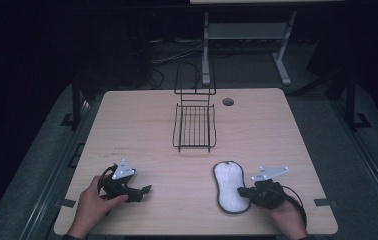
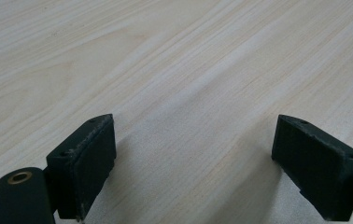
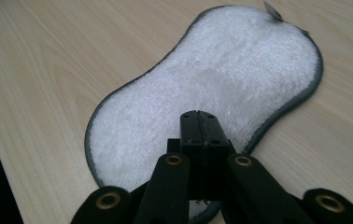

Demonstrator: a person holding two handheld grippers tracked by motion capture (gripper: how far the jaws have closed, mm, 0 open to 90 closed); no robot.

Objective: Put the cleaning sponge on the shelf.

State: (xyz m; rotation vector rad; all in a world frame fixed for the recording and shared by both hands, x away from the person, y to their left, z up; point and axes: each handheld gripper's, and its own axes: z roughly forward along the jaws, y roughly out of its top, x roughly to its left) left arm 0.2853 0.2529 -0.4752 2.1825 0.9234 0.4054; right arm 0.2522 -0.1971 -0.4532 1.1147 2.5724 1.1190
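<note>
Now right claw point(image 3: 198, 122) shut over white pad point(image 3: 221, 79) edge.

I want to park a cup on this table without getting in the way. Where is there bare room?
Free: the left half of the table, beside the wire rack, and the right side past the rack, above the right gripper. Also the strip between the left gripper and the pad. Crowded: the near right corner, where pad and gripper meet.

The right tongs point(image 3: 199, 126) hide the near edge of the white pad point(image 3: 221, 74).
</note>
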